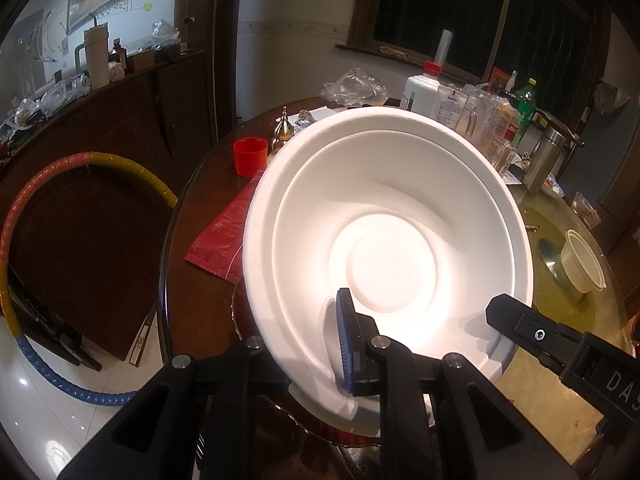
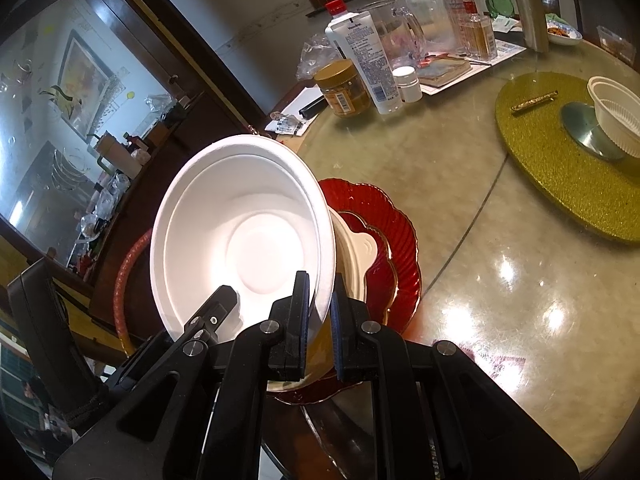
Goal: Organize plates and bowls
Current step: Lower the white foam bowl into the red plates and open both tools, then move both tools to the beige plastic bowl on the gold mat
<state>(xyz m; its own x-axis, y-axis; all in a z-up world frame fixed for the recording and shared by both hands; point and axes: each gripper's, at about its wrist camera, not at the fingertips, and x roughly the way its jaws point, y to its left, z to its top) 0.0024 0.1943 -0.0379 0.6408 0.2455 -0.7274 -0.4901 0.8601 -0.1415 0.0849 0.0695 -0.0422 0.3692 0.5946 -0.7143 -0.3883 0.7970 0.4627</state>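
A white paper bowl (image 1: 384,216) fills the left wrist view, tilted up on edge. My left gripper (image 1: 320,360) is shut on its near rim, one blue pad (image 1: 345,344) inside the bowl. My right gripper (image 2: 320,320) is shut on the same white bowl's (image 2: 240,224) rim at the right side; its finger also shows in the left wrist view (image 1: 532,332). Under the bowl lies a beige plate (image 2: 360,264) on a red glass plate (image 2: 392,248). A small white plastic bowl (image 2: 616,120) stands on the gold turntable (image 2: 560,168).
The round glass-topped table (image 2: 460,208) carries bottles, a jar (image 2: 344,88), a glass jug (image 2: 400,32) and a steel flask (image 1: 544,156) at the back. A red cup (image 1: 250,156) and red bag (image 1: 224,232) lie left. A hoop (image 1: 24,208) leans by the cabinet.
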